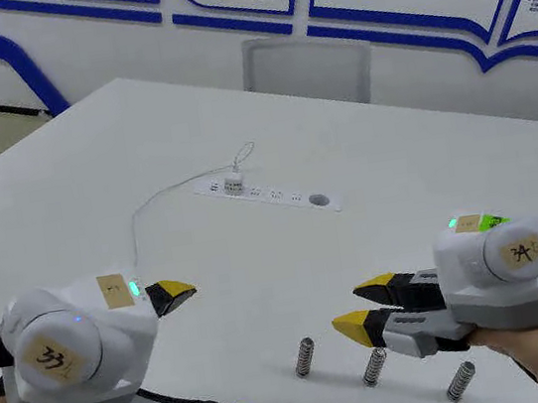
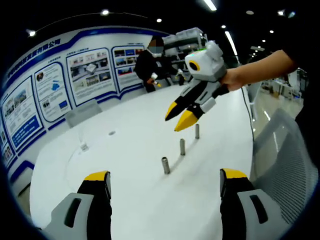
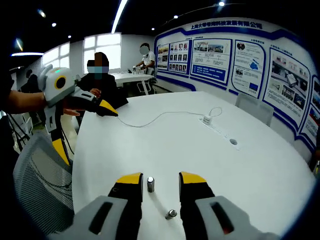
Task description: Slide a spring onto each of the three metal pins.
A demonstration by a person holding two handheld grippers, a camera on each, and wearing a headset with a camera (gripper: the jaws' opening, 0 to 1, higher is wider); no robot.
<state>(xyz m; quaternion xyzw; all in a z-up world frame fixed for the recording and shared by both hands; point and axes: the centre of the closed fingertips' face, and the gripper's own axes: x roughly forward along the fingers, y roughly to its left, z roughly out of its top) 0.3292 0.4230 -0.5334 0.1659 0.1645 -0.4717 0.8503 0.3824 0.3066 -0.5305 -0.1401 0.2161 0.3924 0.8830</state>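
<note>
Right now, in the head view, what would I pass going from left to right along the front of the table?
The left gripper → left spring → middle spring → right spring. The right gripper hangs over the springs, so it has no clear place.

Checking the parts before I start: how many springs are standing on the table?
3, upright in a row on the table: left spring in open space, middle spring near the right gripper's tips, right spring by that gripper's body. None looks hidden.
</note>
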